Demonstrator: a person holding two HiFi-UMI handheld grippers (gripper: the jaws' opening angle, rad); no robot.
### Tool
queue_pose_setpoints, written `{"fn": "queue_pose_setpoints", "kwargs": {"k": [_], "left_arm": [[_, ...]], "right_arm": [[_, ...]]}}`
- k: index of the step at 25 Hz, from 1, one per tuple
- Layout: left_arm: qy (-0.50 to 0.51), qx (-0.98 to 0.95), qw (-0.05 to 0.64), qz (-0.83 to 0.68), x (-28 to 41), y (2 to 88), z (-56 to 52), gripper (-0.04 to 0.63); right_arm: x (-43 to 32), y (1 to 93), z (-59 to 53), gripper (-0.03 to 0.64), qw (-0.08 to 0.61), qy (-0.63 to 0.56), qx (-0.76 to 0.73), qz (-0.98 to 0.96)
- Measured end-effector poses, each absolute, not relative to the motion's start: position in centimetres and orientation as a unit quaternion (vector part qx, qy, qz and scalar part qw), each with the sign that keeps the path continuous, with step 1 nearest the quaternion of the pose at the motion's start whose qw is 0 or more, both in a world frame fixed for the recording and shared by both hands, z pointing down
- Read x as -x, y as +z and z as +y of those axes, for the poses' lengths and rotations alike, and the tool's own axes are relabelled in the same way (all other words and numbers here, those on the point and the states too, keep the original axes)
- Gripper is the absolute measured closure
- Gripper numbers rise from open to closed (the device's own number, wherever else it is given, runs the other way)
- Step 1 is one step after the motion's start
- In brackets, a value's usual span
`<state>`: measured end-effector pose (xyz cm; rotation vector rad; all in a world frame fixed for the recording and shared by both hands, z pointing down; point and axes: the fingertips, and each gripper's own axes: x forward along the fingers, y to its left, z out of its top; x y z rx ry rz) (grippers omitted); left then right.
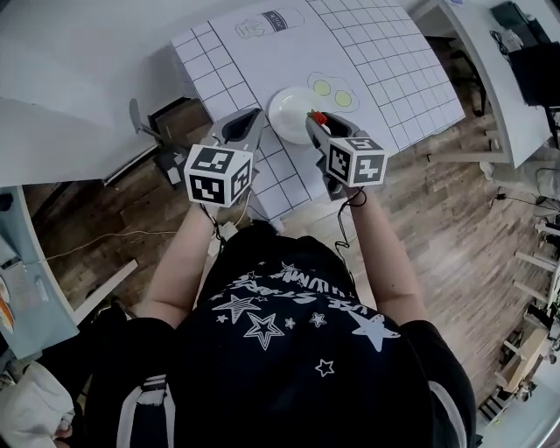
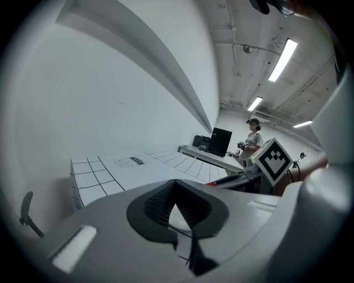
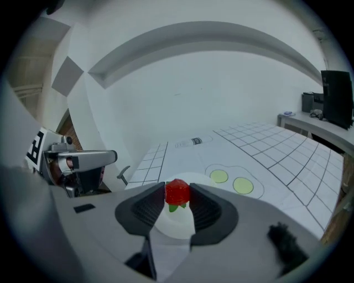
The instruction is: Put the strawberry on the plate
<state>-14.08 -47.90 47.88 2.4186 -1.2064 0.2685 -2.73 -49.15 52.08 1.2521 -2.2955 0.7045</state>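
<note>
A red strawberry (image 1: 320, 116) (image 3: 177, 191) with green leaves sits between the pads of my right gripper (image 1: 317, 119) (image 3: 177, 194), which is shut on it. It hangs over the near right edge of a round white plate (image 1: 287, 112) (image 3: 175, 225) on the gridded table sheet. My left gripper (image 1: 253, 114) (image 2: 175, 183) is beside the plate's left edge; its tips meet and nothing is between them. In the left gripper view, the right gripper's marker cube (image 2: 275, 160) shows at the right.
The white table sheet (image 1: 367, 52) carries a printed outline with two green circles (image 1: 332, 92) (image 3: 232, 181) just beyond the plate, and a bottle outline (image 1: 267, 22) farther back. The table's front edge is near the grippers, with wooden floor (image 1: 437, 201) below. A person (image 2: 253, 135) stands far off by a desk.
</note>
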Motion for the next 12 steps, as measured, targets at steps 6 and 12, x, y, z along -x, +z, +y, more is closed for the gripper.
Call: {"fn": "queue_pose_setpoints", "kwargs": {"k": [6,12], "left_arm": [[0.113,-0.868,0.222,-0.429,14.3,49.8,-49.1,0.586],[0.124,-0.868,0.231,-0.421,14.0,51.0,-49.0,0.586]], "right_arm": [[3.7,55.2,-51.1,0.469,0.255,0.256,-0.448,-0.818],[4.7,57.7,-52.3,0.469,0.299,0.254,-0.44,-0.808]]}}
